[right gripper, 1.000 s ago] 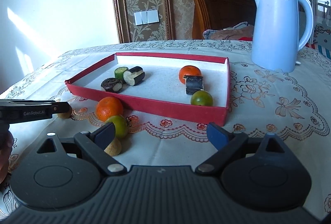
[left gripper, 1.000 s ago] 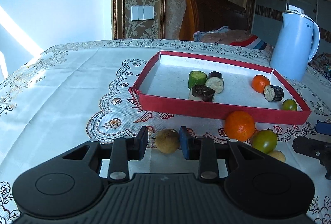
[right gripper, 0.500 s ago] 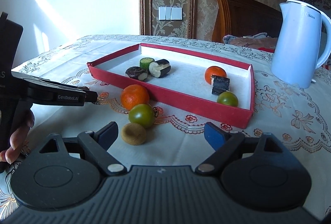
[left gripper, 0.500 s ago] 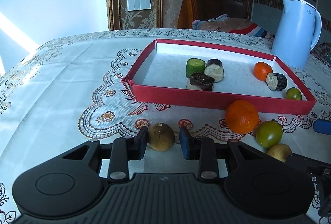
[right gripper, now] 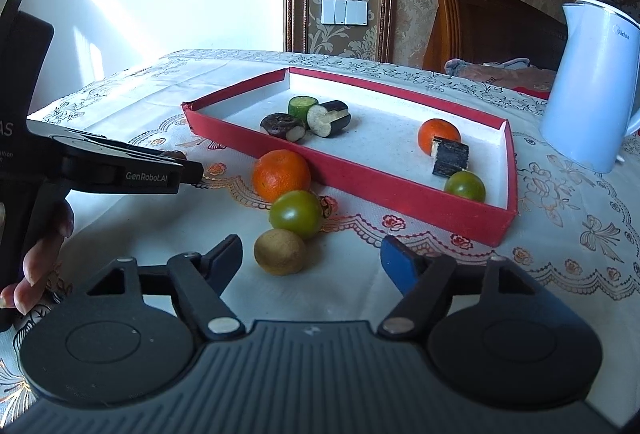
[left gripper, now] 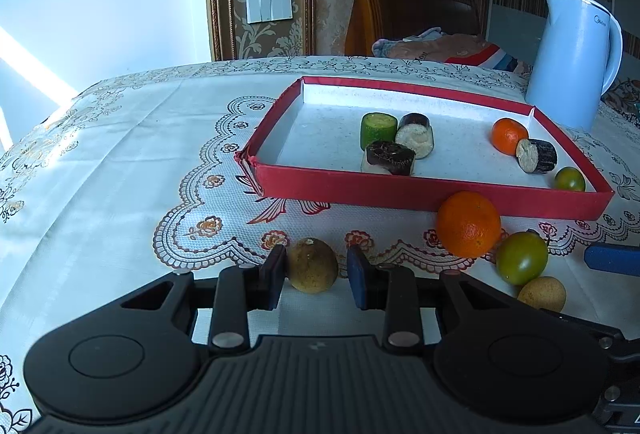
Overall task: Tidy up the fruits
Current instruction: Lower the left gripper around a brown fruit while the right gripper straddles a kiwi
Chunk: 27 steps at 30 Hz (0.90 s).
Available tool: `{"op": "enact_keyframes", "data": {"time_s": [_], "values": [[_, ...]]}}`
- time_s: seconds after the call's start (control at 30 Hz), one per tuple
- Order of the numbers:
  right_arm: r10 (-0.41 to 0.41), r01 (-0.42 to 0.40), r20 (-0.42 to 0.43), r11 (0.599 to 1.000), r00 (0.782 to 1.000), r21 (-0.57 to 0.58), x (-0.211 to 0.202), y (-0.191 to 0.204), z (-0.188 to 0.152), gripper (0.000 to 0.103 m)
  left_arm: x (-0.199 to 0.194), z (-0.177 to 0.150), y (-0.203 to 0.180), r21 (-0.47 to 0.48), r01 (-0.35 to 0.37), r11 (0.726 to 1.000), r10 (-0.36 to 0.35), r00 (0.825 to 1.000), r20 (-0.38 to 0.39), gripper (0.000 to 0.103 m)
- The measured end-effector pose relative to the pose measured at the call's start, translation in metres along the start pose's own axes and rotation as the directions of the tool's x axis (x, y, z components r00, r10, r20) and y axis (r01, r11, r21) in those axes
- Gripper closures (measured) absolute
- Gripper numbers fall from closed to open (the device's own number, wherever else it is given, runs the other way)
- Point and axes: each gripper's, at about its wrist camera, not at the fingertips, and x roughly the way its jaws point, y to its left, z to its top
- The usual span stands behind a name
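Lace tablecloth (left gripper: 120, 153) | left tongs (left gripper: 316, 276) bracket brown fruit (left gripper: 312, 265) (gap remains) | right tongs (right gripper: 312, 262) spread wide

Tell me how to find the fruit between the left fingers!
Find the red tray. On the cloth before its near wall sits a small brownish-yellow fruit, alone between the left gripper pads. Unlike the orange nearby, it is dull and speckled.

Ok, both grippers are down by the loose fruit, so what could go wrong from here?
1. The brown fruit sits between the left gripper's open fingers, touching only one; being round, it may roll out as they close.
2. The right gripper is wide open near the tan fruit; closing could nudge the green fruit beside it.
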Motion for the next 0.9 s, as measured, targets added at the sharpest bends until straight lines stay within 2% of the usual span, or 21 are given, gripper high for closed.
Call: {"op": "enact_keyframes", "data": {"time_s": [0.2,0.43,0.57,0.7,0.9], "values": [[0.002,-0.002,-0.015,1.000,1.000,0.001,0.005,0.004,0.002,0.033,0.000,0.000,0.000,0.001,0.000,1.000,0.000,1.000,0.000,0.071],[0.003,-0.003,-0.035,1.000,0.999,0.001,0.009,0.004,0.002,0.043,0.000,0.000,0.000,0.001,-0.002,1.000,0.002,1.000,0.000,0.071],[0.003,-0.003,-0.035,1.000,0.999,0.007,0.009,0.004,0.002,0.045,0.000,0.000,0.000,0.002,-0.002,1.000,0.002,1.000,0.001,0.071],[0.011,-0.011,-0.045,1.000,0.999,0.010,0.012,0.004,0.002,0.055,0.000,0.000,0.000,0.001,-0.002,1.000,0.002,1.000,0.001,0.071],[0.016,-0.015,-0.049,1.000,0.999,0.007,0.013,0.004,0.002,0.059,0.000,0.000,0.000,0.001,-0.003,1.000,0.003,1.000,0.001,0.071]]}}
